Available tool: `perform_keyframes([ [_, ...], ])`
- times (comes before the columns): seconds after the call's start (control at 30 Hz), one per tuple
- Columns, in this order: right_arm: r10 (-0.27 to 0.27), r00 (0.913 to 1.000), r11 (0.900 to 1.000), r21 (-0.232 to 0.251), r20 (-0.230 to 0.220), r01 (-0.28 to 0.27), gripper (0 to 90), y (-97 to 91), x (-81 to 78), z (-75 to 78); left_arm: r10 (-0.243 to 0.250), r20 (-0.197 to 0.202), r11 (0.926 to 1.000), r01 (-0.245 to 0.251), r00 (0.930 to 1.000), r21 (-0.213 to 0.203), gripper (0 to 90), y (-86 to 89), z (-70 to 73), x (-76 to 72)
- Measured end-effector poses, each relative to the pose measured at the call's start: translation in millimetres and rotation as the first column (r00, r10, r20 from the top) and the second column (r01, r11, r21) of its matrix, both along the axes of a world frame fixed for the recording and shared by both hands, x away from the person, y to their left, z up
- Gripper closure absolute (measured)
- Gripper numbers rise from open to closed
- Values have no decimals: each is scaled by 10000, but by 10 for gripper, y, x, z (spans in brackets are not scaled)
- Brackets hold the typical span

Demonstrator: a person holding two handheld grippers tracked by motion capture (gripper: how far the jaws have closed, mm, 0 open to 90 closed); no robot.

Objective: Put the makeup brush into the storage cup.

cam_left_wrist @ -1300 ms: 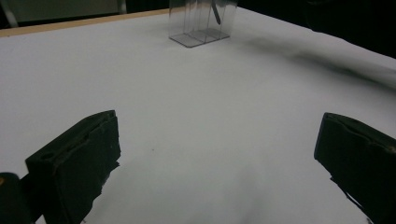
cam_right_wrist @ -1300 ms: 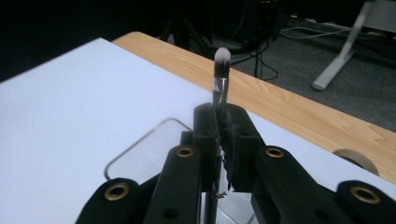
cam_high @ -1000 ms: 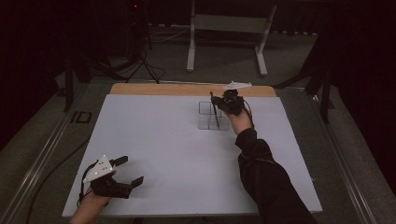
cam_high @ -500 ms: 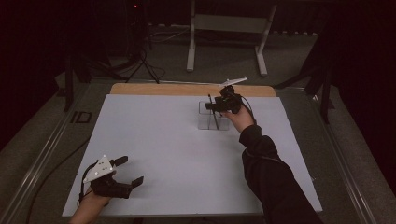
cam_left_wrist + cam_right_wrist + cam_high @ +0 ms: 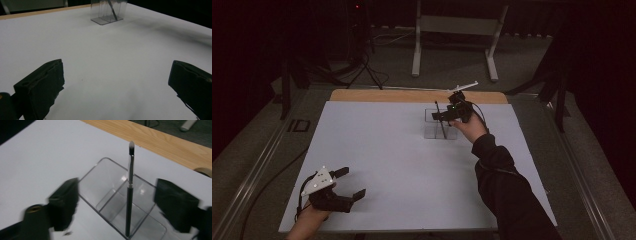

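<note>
From the high view I see the white surface with my left gripper near its near left corner and my right gripper out toward the far edge, right of centre, over a clear holder. That view gives me the layout but little of the holder itself, which reads as a faint box with a dark brush leaning in it.

The right gripper view fills that in. The holder is a clear box split by inner walls, and the brush stands nearly upright in the nearer compartment, its foot against the bottom and its bristle tip above the rim. A wooden strip along the far edge of the surface lies beyond it. My right jaws are wide apart, one on each side of the brush, and neither touches it or the holder as far as I can tell. Both jaws are blurred.

The left gripper view looks low across the bare surface to the holder far off, cut by the top edge, with a bit of the brush handle visible through it. My left jaws are also wide apart with nothing between them, well away from the holder.

The bottom edge of the high view cuts off my left hand.
</note>
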State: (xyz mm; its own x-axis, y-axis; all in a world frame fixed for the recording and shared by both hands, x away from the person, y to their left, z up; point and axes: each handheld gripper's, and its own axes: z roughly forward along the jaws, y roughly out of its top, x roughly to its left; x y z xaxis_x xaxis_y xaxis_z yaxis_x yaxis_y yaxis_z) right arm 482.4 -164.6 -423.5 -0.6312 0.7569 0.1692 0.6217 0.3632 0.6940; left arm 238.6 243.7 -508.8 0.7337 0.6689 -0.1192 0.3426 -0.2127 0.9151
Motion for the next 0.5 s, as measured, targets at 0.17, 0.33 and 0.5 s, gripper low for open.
perform_keyframes([
  [0.17, -223, 9997, 9996, -191, 65, 224, 131, 4, -88, 29, 1, -11, 10000, -1, 10000, -9, 14, 0, 0, 1],
  [0.33, -288, 9996, 9992, -278, 9, 288, 112, -21, -173, 73, 19, -8, 10000, -19, 10000, 2, 14, -1, 0, 1],
  [0.5, -161, 9999, 9999, 20, -17, 161, 98, -89, -273, 129, 24, -24, 10000, -24, 10000, 8, 14, 1, 0, 1],
])
